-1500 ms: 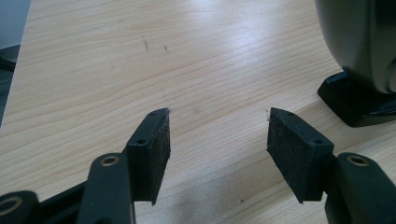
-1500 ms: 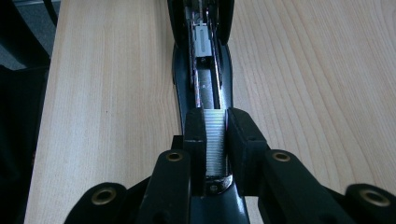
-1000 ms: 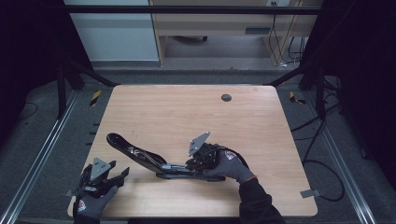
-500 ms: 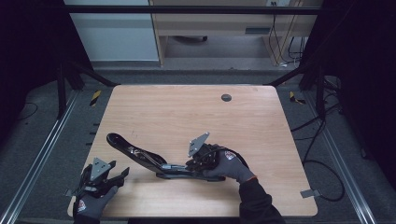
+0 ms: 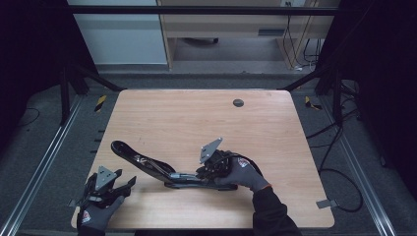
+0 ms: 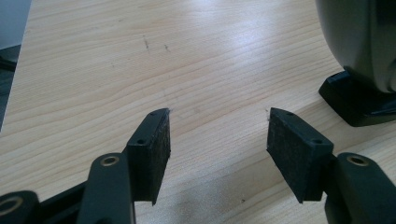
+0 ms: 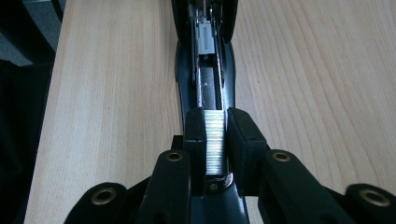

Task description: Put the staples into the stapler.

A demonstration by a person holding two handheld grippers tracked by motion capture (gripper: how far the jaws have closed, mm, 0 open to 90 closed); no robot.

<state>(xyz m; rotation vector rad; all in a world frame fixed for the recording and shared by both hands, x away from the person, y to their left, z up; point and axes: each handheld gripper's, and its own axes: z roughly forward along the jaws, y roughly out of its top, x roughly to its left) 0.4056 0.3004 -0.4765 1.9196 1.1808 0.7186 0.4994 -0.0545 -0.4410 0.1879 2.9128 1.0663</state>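
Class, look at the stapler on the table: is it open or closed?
Open. The stapler lies swung apart, its metal channel bare, and the right gripper holds a strip of staples over it.

You are working on a pale, light-brown wooden tabletop (image 5: 187, 118) with fine darker grain lines and one small dark grey round plug (image 5: 238, 103). The long opened stapler (image 5: 147, 164) before you is glossy black, its inner channel bare silver metal. The strip of staples (image 7: 215, 140) shines silver-white with fine cross lines. Your right gripper (image 7: 215, 140) and left gripper (image 6: 217, 140) are matt black with brass-coloured rivets. Your gloves (image 5: 243, 172) are grey, with a red-and-white badge.
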